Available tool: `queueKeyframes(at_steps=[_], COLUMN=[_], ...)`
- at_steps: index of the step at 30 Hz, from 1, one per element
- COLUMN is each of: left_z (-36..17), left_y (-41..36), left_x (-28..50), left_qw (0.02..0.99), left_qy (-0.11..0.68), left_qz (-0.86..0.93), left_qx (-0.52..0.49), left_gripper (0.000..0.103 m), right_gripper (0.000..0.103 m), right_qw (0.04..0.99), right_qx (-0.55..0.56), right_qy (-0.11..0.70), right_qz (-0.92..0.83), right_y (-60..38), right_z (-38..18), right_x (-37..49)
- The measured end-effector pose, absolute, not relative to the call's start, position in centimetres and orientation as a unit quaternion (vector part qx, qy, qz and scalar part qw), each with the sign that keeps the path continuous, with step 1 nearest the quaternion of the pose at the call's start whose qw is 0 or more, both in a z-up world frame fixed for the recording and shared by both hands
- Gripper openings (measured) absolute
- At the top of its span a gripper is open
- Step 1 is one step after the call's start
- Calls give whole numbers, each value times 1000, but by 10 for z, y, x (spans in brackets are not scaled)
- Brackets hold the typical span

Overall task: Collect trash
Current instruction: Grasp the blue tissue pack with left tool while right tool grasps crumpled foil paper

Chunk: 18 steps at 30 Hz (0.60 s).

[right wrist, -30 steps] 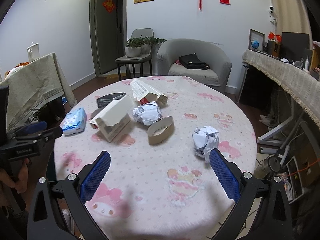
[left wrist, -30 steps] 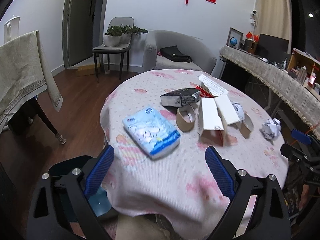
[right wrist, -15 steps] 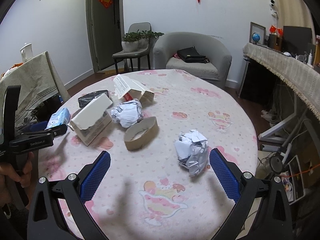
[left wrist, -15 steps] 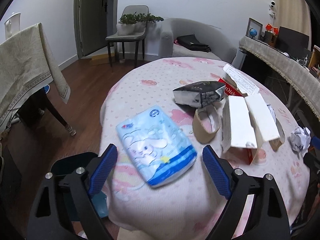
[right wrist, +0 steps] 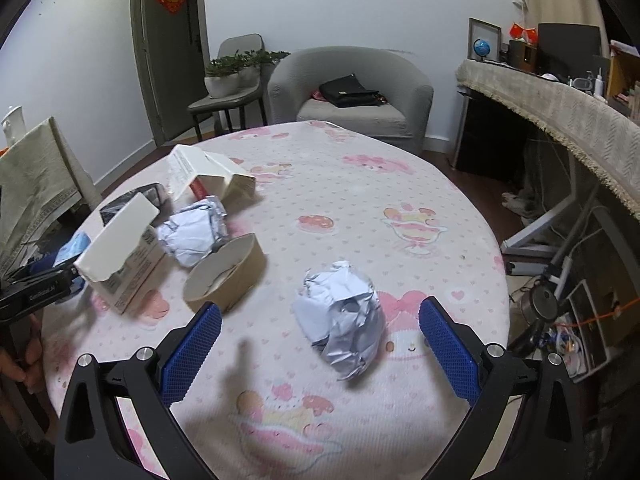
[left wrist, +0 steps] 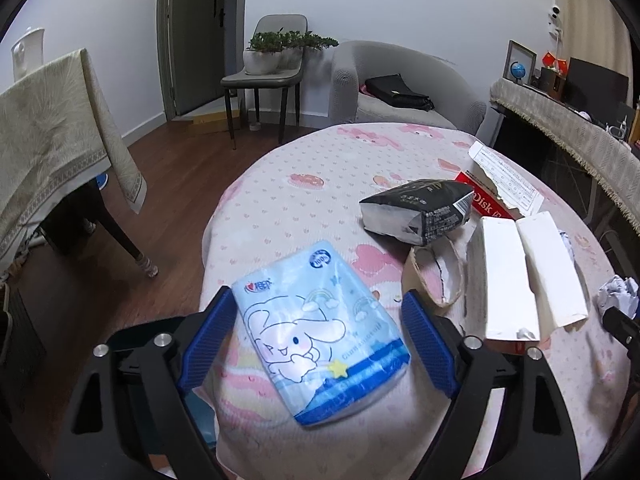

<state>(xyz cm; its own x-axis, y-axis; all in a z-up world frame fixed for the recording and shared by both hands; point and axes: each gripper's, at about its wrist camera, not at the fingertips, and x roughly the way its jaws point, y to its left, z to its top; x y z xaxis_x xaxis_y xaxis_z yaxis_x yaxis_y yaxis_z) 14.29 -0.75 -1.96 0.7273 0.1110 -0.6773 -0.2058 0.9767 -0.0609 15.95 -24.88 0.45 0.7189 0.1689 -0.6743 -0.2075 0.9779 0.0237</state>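
A light-blue tissue pack (left wrist: 320, 326) with a cartoon print lies near the round table's front edge. My left gripper (left wrist: 318, 344) is open, its jaws on either side of the pack. A crumpled paper ball (right wrist: 342, 326) lies on the pink tablecloth (right wrist: 360, 200). My right gripper (right wrist: 320, 350) is open around it, jaws apart from it. Other trash sits mid-table: a black foil bag (left wrist: 416, 210), a brown paper ring (right wrist: 224, 276), an open white carton (right wrist: 120, 256), a second crumpled ball (right wrist: 192, 232) and a torn white-and-red box (right wrist: 208, 176).
A grey armchair (right wrist: 352, 92) with a black bag stands behind the table. A chair with potted plants (left wrist: 272, 64) is by the door. A cloth-covered table (left wrist: 48, 128) is on the left, a draped counter (right wrist: 560, 120) on the right. A dark bin (left wrist: 200, 420) shows below the table edge.
Both grippers have moved forward and down. The left one now brackets the tissue pack; the right one now brackets the crumpled paper ball. Both stay open.
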Motion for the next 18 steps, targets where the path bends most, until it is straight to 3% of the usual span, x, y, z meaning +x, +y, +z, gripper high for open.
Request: queueKeyframes(at_steps=[6,18], left_z=[-18,-16], left_y=[-4,3], left_x=[148,155], left_qw=[930,933], left_qy=[354,352], left_qz=[72,38], left_qx=[-63,-69], left_gripper=[73,59], right_gripper=[98,69], right_qw=[925,916], right_qx=[-35,-24], right_qy=[368,395], right_qz=[91,69], right_y=[-247,-254], right_z=[-1,-6], right_x=[168,181])
